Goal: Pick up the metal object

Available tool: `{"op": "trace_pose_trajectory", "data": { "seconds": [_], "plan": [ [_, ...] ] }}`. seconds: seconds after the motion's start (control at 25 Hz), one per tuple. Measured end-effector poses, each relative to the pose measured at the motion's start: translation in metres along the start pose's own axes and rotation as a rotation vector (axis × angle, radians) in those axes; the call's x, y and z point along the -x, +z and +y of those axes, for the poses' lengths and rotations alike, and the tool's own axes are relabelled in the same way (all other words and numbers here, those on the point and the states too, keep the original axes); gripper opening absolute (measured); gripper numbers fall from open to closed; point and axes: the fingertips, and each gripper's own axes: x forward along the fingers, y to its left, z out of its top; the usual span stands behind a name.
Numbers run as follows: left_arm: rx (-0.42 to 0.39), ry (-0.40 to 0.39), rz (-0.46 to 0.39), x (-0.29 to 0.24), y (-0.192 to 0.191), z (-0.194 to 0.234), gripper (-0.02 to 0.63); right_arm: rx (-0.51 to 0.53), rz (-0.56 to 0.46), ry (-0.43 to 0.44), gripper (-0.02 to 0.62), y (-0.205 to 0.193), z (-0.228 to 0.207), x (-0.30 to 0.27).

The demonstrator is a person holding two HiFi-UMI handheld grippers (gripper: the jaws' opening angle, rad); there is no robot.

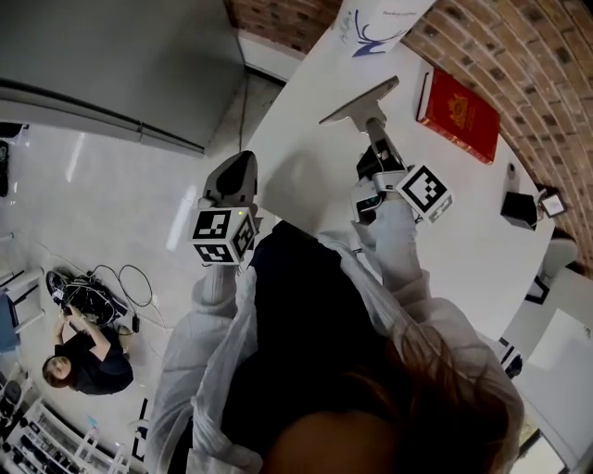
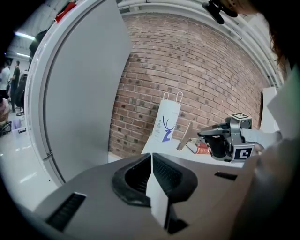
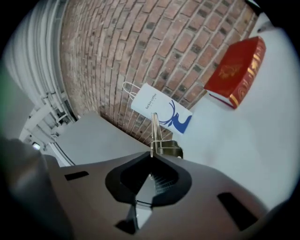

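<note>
The metal object (image 1: 363, 102), a flat blade on a short sprung handle, hangs above the white table (image 1: 482, 250). My right gripper (image 1: 374, 130) is shut on its handle. In the right gripper view the metal object (image 3: 154, 131) stands upright out of the closed jaws of that gripper (image 3: 151, 155). The left gripper view shows the right gripper (image 2: 202, 134) from the side, with the metal object (image 2: 184, 137) slanting out of it. My left gripper (image 1: 243, 159) is off the table's left edge; its jaws (image 2: 151, 157) meet with nothing between them.
A red book (image 1: 460, 113) lies at the table's far side by the brick wall. A white paper bag (image 1: 371, 26) with a blue deer stands at the far end. Small black items (image 1: 519, 205) sit at the right. A person (image 1: 88, 356) sits on the floor, lower left.
</note>
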Motion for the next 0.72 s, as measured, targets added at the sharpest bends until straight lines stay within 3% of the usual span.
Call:
{"op": "trace_pose_trajectory", "data": {
  "seconds": [0.44,0.72],
  "plan": [
    [-0.047,-0.005,-0.072,0.056,0.001,-0.051,0.026,0.482,0.047,-0.055,0.013,-0.004,0.015,0.107],
    [-0.065,-0.007,-0.091,0.086,-0.005,-0.078,0.026,0.652,0.094,-0.080,0.012,-0.023,0.009,0.163]
  ]
}}
